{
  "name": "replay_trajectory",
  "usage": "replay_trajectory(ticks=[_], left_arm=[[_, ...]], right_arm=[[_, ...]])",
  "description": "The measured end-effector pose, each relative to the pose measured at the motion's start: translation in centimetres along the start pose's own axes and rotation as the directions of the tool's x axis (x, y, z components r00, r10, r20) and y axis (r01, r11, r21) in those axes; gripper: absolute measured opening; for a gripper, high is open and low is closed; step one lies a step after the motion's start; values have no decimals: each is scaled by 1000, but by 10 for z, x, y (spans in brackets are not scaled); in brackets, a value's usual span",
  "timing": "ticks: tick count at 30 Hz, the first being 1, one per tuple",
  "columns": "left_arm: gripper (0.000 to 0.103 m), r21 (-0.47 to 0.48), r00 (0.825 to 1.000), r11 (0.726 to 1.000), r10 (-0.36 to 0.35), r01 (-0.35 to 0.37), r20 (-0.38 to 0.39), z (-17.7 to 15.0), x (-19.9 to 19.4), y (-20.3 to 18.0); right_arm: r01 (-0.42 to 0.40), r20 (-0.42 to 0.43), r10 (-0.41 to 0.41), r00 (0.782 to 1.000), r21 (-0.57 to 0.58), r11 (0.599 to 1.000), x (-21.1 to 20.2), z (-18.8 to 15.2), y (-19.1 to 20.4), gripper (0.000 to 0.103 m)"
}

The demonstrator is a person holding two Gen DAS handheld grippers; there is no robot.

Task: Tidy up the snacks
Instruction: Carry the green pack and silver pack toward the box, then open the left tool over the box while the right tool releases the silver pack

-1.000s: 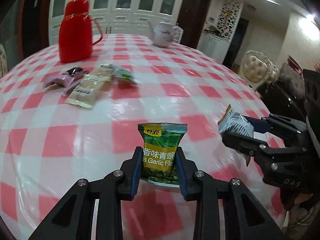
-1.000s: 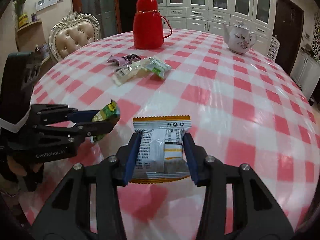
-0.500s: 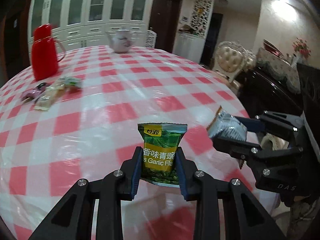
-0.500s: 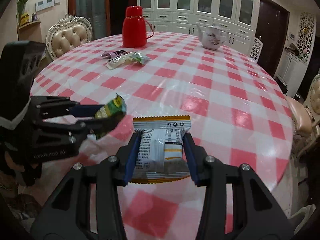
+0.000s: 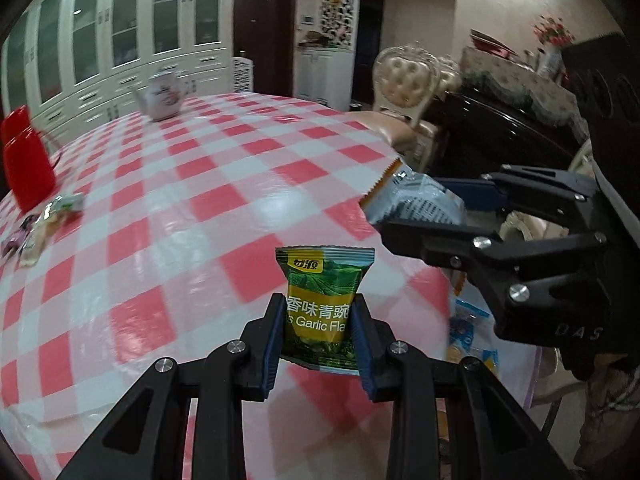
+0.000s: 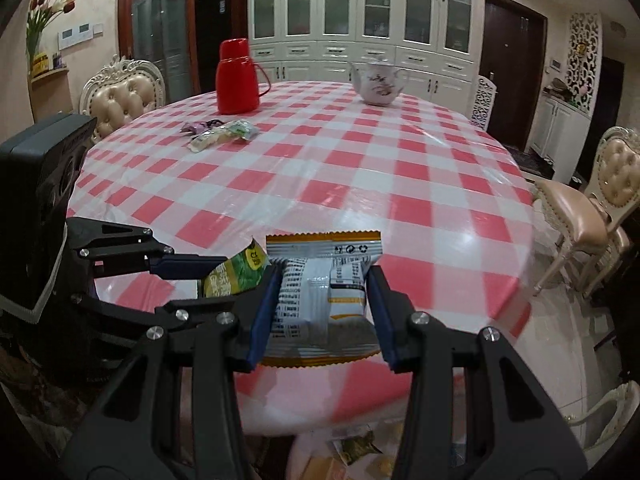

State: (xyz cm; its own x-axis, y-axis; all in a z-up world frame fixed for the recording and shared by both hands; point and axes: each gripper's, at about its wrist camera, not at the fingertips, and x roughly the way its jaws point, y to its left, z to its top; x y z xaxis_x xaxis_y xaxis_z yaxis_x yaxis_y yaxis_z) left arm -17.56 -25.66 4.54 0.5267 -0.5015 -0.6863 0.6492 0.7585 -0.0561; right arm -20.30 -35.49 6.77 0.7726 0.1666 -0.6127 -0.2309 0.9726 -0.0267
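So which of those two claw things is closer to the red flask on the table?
Left, I'd judge. In the right wrist view the red flask stands far across the table, towards the left gripper's side; the right gripper sits beside it, further right. Both are far off.

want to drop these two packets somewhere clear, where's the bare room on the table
The checked cloth is bare from the near edge to the teapot. It is crowded only at the far left, where loose snacks lie before the red flask.

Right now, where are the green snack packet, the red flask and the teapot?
green snack packet [image 5: 320,304]: left wrist view, its printed front.
red flask [image 6: 237,80]: right wrist view, its body.
teapot [image 6: 378,86]: right wrist view, its belly.
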Motion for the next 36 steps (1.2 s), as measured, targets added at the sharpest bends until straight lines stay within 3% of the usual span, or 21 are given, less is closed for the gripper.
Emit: replay_trajectory(ticks=[6,16,26,36], left_arm=[[33,73,999,997,-38,39,-24,0,8,-35],[33,200,992,973,-98,112,-78,-9,19,-92],[33,320,976,927,-150,195,-159,-22,38,-143],[33,350,953,900,-180,259,-243,-34,62,-167]], right_arm=[[45,-10,-44,999,31,999,-17,-19,-27,48],[139,-107,-131,986,75,987,-34,-57,-81,48],[205,-178,-184,967,106,973,-38,-80,-120,49],[241,-268,-206,941,104,965,-28,-104,-139,49]])
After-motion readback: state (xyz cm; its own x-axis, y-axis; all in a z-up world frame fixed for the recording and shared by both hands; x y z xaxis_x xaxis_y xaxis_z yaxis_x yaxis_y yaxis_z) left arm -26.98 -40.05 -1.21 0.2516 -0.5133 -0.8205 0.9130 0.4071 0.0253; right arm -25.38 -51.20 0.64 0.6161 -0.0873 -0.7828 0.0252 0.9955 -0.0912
